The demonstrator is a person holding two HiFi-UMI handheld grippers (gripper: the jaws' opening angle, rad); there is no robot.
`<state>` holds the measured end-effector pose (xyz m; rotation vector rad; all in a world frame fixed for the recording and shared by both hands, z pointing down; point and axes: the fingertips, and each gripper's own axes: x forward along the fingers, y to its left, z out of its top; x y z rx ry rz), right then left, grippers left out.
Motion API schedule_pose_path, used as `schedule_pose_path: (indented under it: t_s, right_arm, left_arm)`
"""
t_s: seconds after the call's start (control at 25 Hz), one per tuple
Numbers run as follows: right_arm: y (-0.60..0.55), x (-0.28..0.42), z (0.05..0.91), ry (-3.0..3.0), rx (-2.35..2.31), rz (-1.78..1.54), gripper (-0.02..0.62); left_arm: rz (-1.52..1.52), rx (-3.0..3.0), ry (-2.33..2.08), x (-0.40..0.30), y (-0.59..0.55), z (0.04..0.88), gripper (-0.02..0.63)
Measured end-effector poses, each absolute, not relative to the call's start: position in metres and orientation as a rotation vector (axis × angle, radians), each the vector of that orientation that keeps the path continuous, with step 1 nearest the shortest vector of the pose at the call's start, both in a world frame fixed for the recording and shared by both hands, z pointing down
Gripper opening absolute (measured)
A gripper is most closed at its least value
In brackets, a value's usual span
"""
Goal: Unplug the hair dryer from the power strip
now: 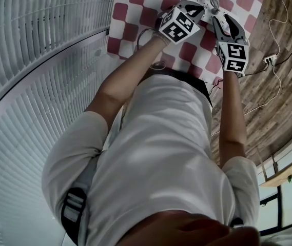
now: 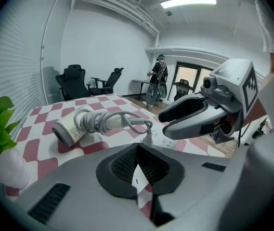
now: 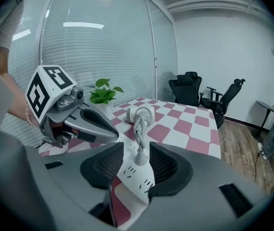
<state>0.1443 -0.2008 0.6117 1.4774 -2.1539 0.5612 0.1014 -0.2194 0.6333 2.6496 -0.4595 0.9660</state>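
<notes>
The right gripper [image 3: 137, 150] has its fingers wide apart. The white plug [image 3: 140, 157] stands between them, stuck in the power strip [image 3: 139, 179]. The fingers do not touch it. The left gripper [image 2: 137, 150] has its fingers closed together and holds nothing. The hair dryer [image 2: 71, 129] lies on the checked surface [image 2: 35, 146], at 10 o'clock from the left fingers, wrapped in its cord [image 2: 103, 121].

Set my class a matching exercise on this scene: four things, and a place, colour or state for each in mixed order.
Things:
1 hair dryer
2 plug
3 plant
4 right gripper

Descriptions:
A open, one jaw on either side of the plug
B seated in the power strip
C lying on its side, cord coiled round it
D green leaves

Pairs: 1-C; 2-B; 3-D; 4-A
</notes>
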Motion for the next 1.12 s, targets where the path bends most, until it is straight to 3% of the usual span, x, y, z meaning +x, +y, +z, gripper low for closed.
schedule_pose_path:
  t_s: [1.12]
  right_arm:
    - [-0.224,0.142,0.658,-2.09,1.454,0.623,0.179]
  left_arm:
    - [1.123,2.591,-0.407,0.1,-0.222,0.676,0.029]
